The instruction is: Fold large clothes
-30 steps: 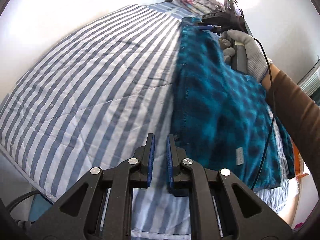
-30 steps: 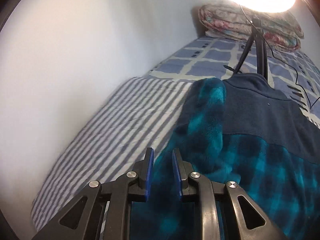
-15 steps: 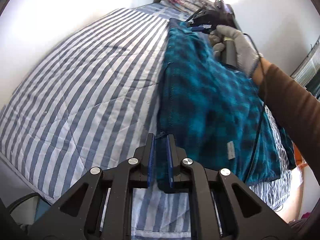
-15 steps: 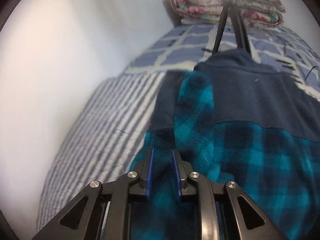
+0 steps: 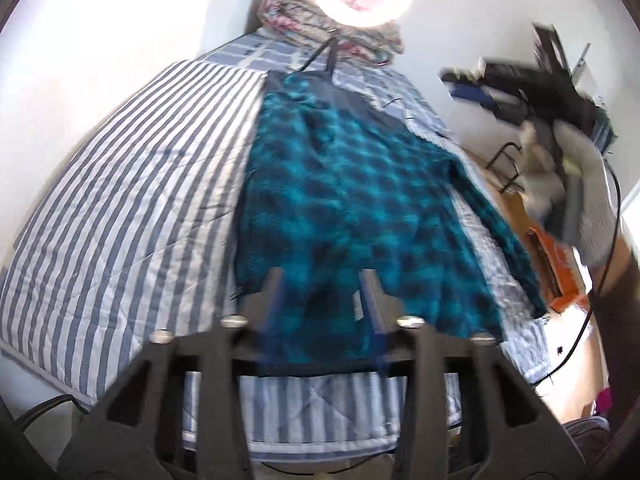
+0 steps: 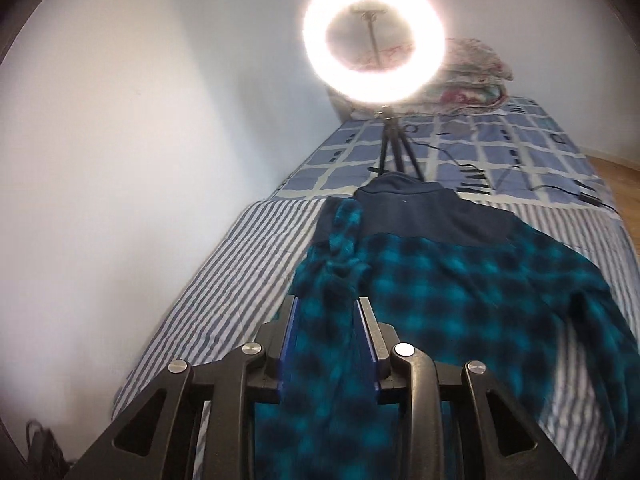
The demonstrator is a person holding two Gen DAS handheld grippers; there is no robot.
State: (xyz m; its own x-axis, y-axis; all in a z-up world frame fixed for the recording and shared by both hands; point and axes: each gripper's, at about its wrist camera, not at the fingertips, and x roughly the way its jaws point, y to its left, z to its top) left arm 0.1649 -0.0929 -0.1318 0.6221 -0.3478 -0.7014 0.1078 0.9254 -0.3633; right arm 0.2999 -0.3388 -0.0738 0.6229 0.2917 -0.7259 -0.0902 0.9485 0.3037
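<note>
A teal and black plaid fleece jacket (image 5: 352,208) with a navy yoke and collar (image 6: 416,212) lies spread on the striped bed. Its left sleeve is folded in over the body (image 6: 340,252); its right sleeve hangs toward the bed's right edge (image 5: 508,240). My left gripper (image 5: 324,276) is open and empty above the jacket's hem. My right gripper (image 6: 324,304) is open above the folded-in sleeve, and also shows blurred and raised at the right of the left wrist view (image 5: 476,88). Neither holds the cloth.
The bed has a blue and white striped cover (image 5: 132,200) and a checked blue quilt (image 6: 492,148) at its head. A lit ring light on a tripod (image 6: 374,44) stands just beyond the collar, with cables (image 6: 560,188). Folded floral bedding (image 6: 472,76) lies behind. White wall runs along the left.
Both grippers have opened and let go of the jacket's left edge, then lifted back. The right gripper rose and swung out to the right. The left sleeve now lies folded over the body.
</note>
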